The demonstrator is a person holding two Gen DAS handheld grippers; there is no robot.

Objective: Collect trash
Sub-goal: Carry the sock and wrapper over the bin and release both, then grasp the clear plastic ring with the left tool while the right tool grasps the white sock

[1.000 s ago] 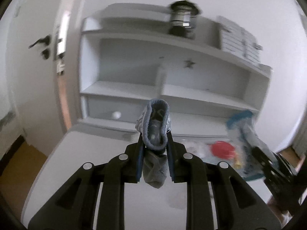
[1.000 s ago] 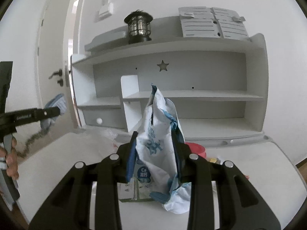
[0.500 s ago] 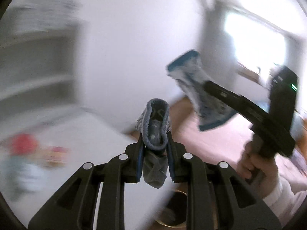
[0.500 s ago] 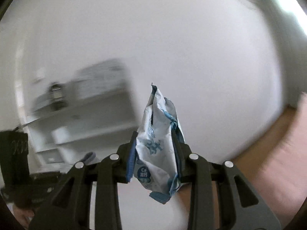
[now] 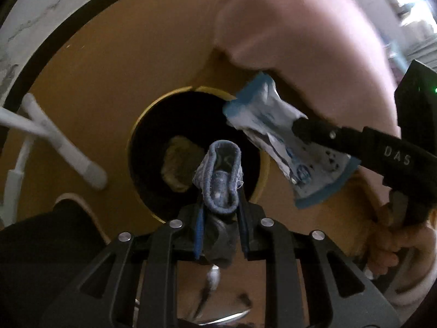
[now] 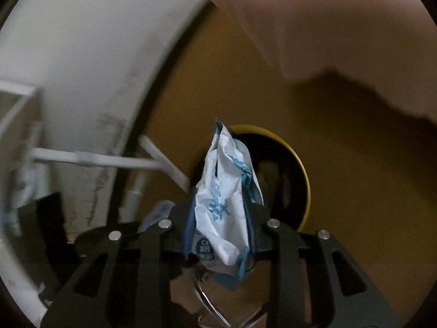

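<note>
My left gripper is shut on a grey-blue sock and holds it over the dark mouth of a yellow-rimmed bin on the floor. A brownish lump lies inside the bin. My right gripper is shut on a crumpled white-and-blue wrapper, close above the bin. In the left wrist view the right gripper comes in from the right, with the wrapper over the bin's right rim.
The floor is brown wood. White chair or table legs stand left of the bin. A white wall rises at the left. A pink cloth surface hangs at the upper right. The person's hand holds the right gripper.
Both grippers swung away from the shelf and desk, turned downward and now point at the bin on the floor. Each still holds its item.
</note>
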